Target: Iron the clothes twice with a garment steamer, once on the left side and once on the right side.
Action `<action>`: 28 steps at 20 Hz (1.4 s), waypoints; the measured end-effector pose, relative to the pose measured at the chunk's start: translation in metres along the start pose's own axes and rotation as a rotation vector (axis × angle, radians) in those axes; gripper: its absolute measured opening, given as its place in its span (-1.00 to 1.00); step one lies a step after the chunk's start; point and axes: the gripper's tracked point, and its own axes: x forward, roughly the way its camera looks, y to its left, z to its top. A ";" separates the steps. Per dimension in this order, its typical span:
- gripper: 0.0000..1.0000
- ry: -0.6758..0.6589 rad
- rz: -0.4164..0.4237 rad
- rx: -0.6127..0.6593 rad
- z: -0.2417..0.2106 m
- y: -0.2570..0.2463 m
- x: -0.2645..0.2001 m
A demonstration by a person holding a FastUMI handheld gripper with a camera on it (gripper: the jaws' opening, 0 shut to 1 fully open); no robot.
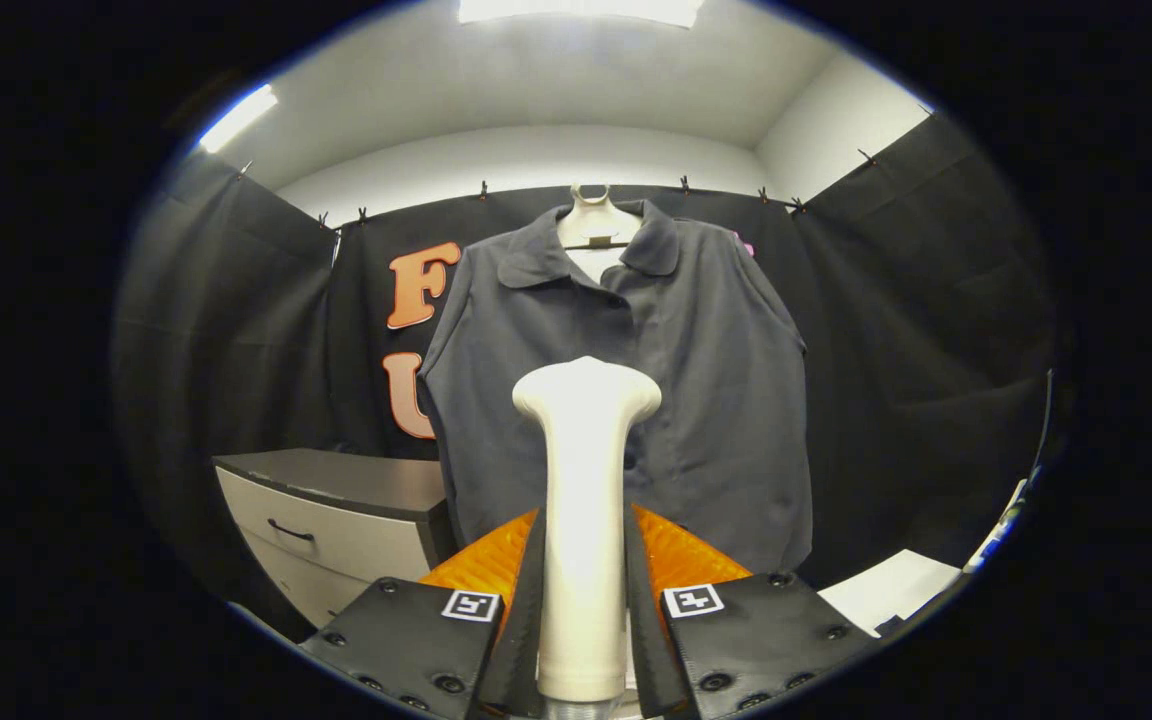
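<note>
Gripper view:
- Gripper point(584, 560) level and pointed straight at the hanging garment, fingers point(526, 600) running forward on either side of the steamer handle.
- Fingers closed narrow on the garment steamer point(584, 500), both pressing against its pale handle, one on each flank.
- Steamer upright between the fingers, its flared head above the fingertips and overlapping the lower middle of the shirt; contact between head and cloth not determinable.
- Dark grey sleeveless shirt point(676, 380) beyond the fingers, on a white hanger point(591, 222) against the black cloth wall point(896, 330); collar open, front placket running down behind the steamer head.
- Shirt hanging straight, hem just above the fingertips, slightly more of the cloth showing right of the steamer than left.
- Grey-topped drawer cabinet point(336, 520) with a dark handle on its pale front, low and to the left of the shirt, near the left finger.
- White flat surface point(891, 590) low to the right, beside the right finger; nature not determinable.
- White ceiling with lit panels point(576, 10) above the cloth wall.
</note>
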 end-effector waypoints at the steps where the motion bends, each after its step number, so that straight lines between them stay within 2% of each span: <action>1: -0.10 -0.012 -0.007 0.013 0.007 -0.005 0.003; 6: -0.15 -0.040 0.014 0.080 0.022 -0.007 0.021; 12: -0.17 -0.124 -0.056 0.071 0.064 -0.053 0.047; 17: -0.17 -0.129 -0.092 0.064 0.079 -0.082 0.065; 22: -0.17 -0.118 -0.104 0.043 0.078 -0.090 0.078; 28: -0.17 -0.064 -0.119 0.059 0.053 -0.099 0.088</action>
